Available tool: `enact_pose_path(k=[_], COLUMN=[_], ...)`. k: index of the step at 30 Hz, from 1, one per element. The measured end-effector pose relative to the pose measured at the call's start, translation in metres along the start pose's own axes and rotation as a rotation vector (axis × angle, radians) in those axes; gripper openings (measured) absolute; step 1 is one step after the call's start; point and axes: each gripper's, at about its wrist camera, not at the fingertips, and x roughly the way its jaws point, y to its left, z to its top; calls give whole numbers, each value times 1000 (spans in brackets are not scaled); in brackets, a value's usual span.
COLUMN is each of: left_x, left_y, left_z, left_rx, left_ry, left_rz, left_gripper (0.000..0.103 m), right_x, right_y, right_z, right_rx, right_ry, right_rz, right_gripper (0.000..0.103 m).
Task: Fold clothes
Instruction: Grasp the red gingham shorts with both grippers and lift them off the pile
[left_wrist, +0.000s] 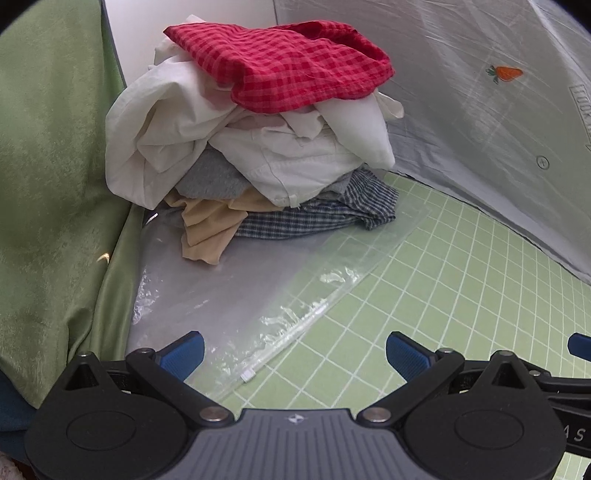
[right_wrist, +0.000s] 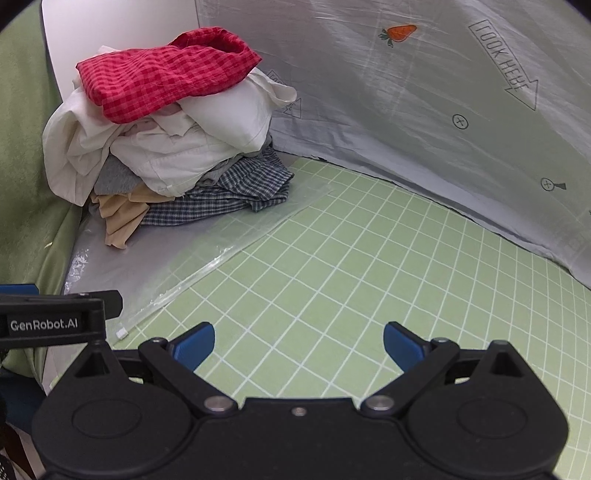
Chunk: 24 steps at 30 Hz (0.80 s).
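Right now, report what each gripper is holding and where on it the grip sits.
Nothing is held. The left gripper and right gripper both stand open above the green grid mat, short of the clothes pile.

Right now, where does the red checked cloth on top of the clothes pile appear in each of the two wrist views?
Left wrist view: the red checked cloth lies top centre, crowning the pile.
Right wrist view: the same cloth sits upper left, again on top of the pile.
Shared landmark: the orange carrot print on the grey sheet, to the right of the cloth in both views.
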Motion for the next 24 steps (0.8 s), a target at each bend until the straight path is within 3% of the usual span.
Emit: enact_pose_path(k=[4,9,12,15,17,19,22,24], left_x=[21,46,61,72,79,86,91,90], left_y=[16,35,45,51,55,59,57,55], left_z=[44,99,131,143,150,156,157,156], left_rx=[-73,-165,-206,-241,-266,-291,-296,-292], left_ry=[-36,-81,-106,-114,-116,-118,-122,-127], left_rz=[0,1,-6,-61,-102,-142,-158,-162], left_gripper=[103,101,90,69,30,8,3,2], right_x=[31,61,74,88,97,107,125,136], right_y=[10,25,34,43,47,51,57,60], right_z=[42,124,174,211,227,236,243,244], right_rx=[-40,-69,-71,-62,-34,7,41,57], right_ry=[-20,-126,-197,-244,-258,-255,-224,-200], right_rz=[0,19,47,98,153,200,247,284], right_gripper=[95,91,90,87,86,84,71,53])
